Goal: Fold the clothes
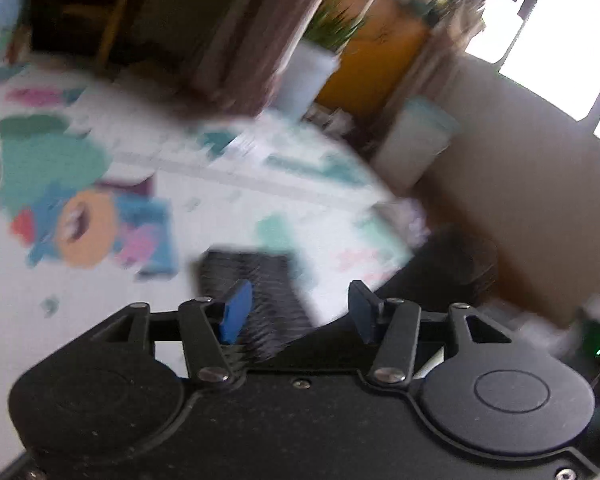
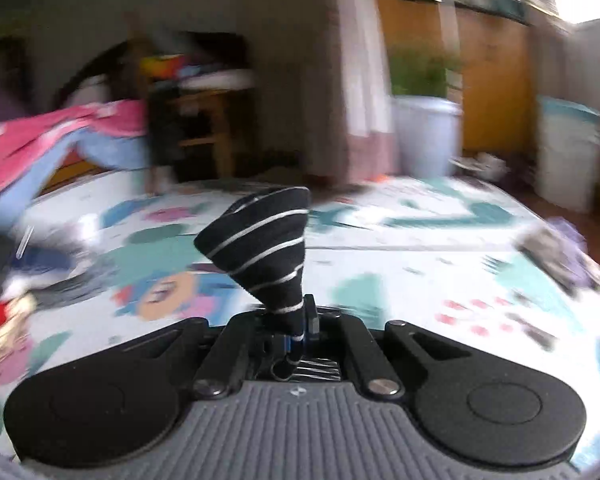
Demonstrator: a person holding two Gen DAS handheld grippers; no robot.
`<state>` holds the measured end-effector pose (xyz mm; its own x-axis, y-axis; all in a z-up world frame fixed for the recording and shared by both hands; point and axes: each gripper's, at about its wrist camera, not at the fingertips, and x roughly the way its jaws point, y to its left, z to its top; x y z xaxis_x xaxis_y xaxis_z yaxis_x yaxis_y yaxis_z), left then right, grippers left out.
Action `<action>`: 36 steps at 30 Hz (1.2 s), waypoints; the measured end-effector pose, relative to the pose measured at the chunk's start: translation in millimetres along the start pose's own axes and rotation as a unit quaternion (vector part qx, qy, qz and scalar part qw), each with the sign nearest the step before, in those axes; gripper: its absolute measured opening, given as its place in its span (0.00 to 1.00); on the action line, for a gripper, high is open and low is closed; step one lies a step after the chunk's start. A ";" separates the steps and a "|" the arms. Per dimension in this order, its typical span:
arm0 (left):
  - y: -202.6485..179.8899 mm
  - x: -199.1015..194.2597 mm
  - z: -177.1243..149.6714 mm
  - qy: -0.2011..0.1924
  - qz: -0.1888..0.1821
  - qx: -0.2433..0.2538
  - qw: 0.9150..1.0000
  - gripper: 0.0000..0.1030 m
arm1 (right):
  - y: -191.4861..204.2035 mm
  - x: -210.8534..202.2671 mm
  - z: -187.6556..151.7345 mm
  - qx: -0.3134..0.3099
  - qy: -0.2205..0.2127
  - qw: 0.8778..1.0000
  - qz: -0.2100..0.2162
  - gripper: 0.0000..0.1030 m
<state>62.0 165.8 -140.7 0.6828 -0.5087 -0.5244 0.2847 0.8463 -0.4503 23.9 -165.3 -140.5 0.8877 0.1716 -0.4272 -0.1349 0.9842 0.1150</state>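
Your right gripper (image 2: pixel 296 330) clenches the black striped cloth (image 2: pixel 260 240) above the colourful play mat (image 2: pixel 400 264); your left gripper (image 1: pixel 296 312) stands released. A potted plant (image 2: pixel 420 120) stands by the curtain (image 2: pixel 360 80).

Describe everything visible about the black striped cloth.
The striped cloth is black with thin white stripes and looks soft and knitted. In the right wrist view the right gripper is shut on a bunched end of it, and the cloth fans up and outward from there above the patterned mat. In the blurred left wrist view it lies between the fingers of the open left gripper, touching the blue pad.
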 end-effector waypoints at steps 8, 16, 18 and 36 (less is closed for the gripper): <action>-6.7 86.3 -92.6 0.093 0.012 0.092 0.991 0.30 | -93.1 7.1 -29.5 0.099 0.087 0.989 -0.071 0.06; -15.9 114.1 -129.2 0.191 0.056 0.189 0.962 0.30 | -77.6 33.8 -84.8 0.142 0.160 0.977 -0.018 0.07; -12.3 104.9 -115.6 0.162 0.041 0.160 0.973 0.30 | -75.9 31.2 -86.1 0.145 0.162 0.976 -0.016 0.07; -20.1 233.2 -20.8 0.073 0.042 0.229 0.970 0.29 | -87.3 18.9 -70.9 0.202 0.140 0.969 0.008 0.07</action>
<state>201.5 26.9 -269.0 0.6241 -0.4237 -0.6565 0.5244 0.8500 -0.0500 21.3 -244.9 -222.2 0.7250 0.2485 -0.6423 0.0858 0.8928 0.4422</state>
